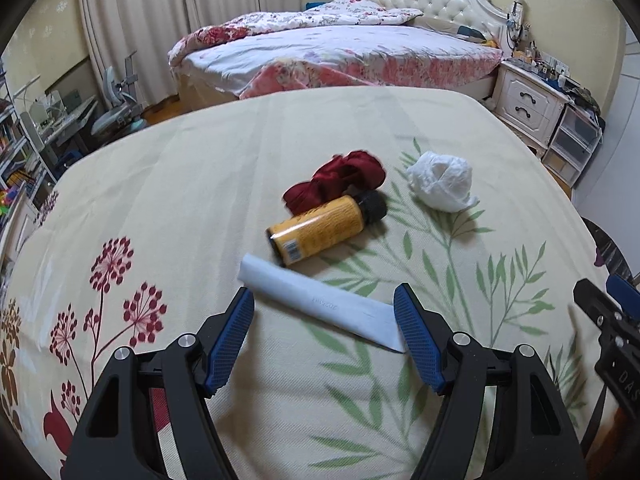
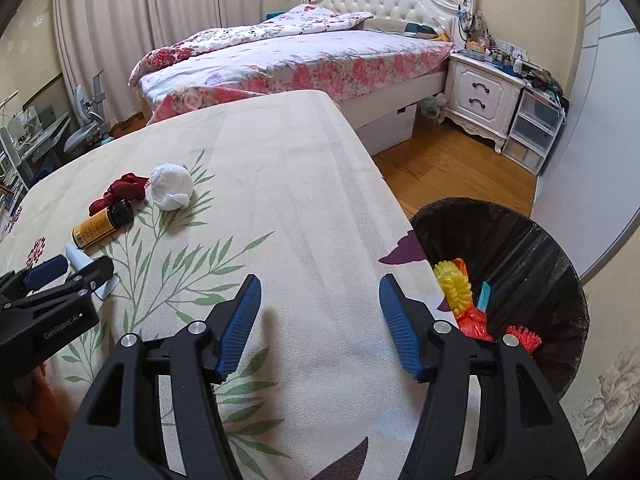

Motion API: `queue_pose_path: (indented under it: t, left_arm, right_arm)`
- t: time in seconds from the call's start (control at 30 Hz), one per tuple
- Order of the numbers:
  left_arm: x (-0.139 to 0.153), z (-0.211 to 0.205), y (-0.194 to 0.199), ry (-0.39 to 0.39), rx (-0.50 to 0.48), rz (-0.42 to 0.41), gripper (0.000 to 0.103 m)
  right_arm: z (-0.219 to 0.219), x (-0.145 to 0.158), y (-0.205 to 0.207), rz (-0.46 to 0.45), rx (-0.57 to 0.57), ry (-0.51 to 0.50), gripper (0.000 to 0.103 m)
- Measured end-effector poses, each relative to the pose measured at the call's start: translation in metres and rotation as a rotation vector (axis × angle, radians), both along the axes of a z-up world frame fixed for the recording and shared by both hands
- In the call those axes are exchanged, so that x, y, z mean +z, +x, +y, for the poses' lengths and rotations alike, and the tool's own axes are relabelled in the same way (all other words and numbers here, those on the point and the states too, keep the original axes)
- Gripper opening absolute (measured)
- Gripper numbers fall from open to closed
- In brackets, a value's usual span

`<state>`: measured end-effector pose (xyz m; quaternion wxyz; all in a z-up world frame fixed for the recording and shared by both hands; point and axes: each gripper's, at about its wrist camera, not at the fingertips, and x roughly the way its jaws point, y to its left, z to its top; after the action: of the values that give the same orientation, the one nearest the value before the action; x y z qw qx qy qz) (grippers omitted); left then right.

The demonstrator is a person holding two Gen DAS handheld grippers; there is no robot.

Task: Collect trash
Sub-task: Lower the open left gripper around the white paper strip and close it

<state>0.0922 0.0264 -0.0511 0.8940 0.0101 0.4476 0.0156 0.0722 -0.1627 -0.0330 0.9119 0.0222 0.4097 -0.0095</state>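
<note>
Left tongs [image 1: 324, 308] apart, angled down astride white packet [image 1: 320, 306]; right tongs [image 2: 320, 300] apart over tablecloth [image 2: 280, 184]

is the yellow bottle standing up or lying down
Lying down. The yellow bottle rests on its side on the tablecloth, black cap toward the red cloth, base toward the camera.
</note>
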Motion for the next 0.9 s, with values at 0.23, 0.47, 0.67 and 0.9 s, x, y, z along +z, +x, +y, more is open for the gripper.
queue_pose_path:
  t: [0.23,0.47,0.67,0.9]
  left_arm:
    - [0.000,0.029,-0.024,-0.025,0.011,0.007,0.070]
    - [0.002,0.043,-0.032,-0.058,0.021,0.011,0.070]
    - [0.003,0.040,-0.025,-0.067,0.018,0.009,0.070]
    - [0.001,0.038,-0.020,-0.041,0.025,0.019,0.070]
  right_arm:
    - [0.001,0.000,-0.001,0.002,0.004,-0.001,0.060]
    - [0.010,-0.001,-0.001,0.005,0.016,-0.010,0.060]
    - [0.012,-0.002,-0.001,0.008,0.015,-0.009,0.060]
    - [0.010,-0.003,-0.002,0.015,0.014,0.004,0.060]
